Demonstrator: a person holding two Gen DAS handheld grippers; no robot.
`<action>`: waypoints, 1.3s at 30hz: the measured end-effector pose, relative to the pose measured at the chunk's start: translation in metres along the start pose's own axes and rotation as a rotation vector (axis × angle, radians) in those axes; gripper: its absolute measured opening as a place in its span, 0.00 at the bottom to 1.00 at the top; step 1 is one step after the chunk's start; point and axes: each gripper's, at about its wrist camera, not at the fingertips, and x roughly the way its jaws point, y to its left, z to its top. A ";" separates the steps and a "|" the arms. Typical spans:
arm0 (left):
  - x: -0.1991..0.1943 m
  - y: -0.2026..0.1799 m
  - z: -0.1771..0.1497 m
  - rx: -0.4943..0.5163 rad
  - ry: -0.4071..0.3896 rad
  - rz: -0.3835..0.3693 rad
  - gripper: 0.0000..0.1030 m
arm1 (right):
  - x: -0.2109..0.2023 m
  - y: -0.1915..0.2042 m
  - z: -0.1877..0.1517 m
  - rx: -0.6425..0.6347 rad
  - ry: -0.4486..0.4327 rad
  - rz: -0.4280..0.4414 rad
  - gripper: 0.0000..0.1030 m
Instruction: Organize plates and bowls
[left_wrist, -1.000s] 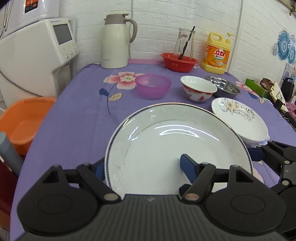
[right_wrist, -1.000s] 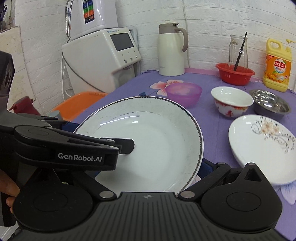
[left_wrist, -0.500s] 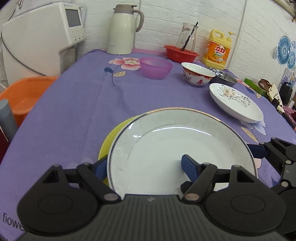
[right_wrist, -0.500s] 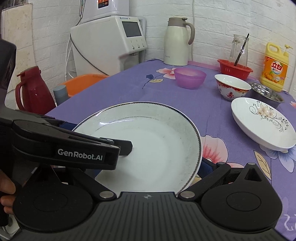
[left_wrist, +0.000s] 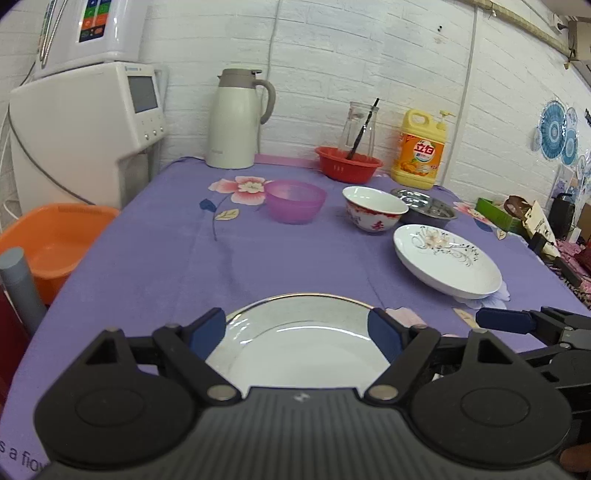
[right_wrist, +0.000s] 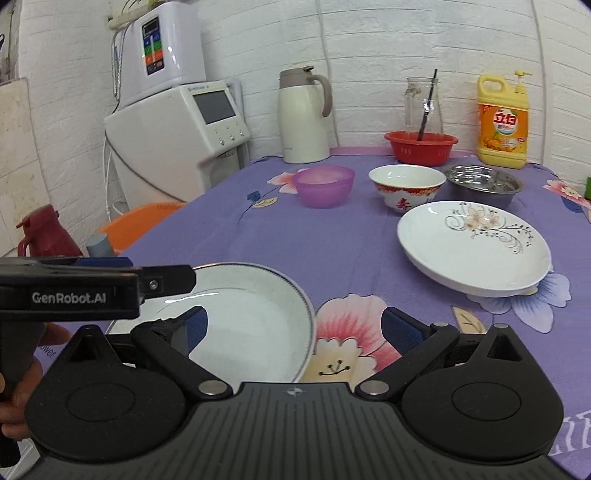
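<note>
Both tongs have let go: left tongs (left_wrist: 297, 332) opening over the white plate (left_wrist: 295, 354), right tongs (right_wrist: 295, 328) wide, tilted down.

The tabletop (right_wrist: 295, 243) has a purple cloth with pink flowers. The near plate (right_wrist: 255, 332) is white with a dark rim. The other plate (right_wrist: 476, 247) is white with a swirly flower. One bowl (right_wrist: 324, 184) is purple, one bowl (right_wrist: 406, 186) white and red.

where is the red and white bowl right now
In both views the red and white bowl stands toward the table's far right, between the purple bowl and the steel bowl.
</note>
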 end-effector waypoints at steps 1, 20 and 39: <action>0.002 -0.004 0.002 -0.004 0.002 -0.007 0.79 | -0.001 -0.007 0.002 0.004 -0.002 -0.014 1.00; 0.135 -0.096 0.068 0.002 0.151 -0.109 0.80 | 0.036 -0.161 0.042 0.138 0.005 -0.308 1.00; 0.216 -0.129 0.072 0.089 0.209 -0.034 0.80 | 0.084 -0.185 0.035 0.139 0.092 -0.316 1.00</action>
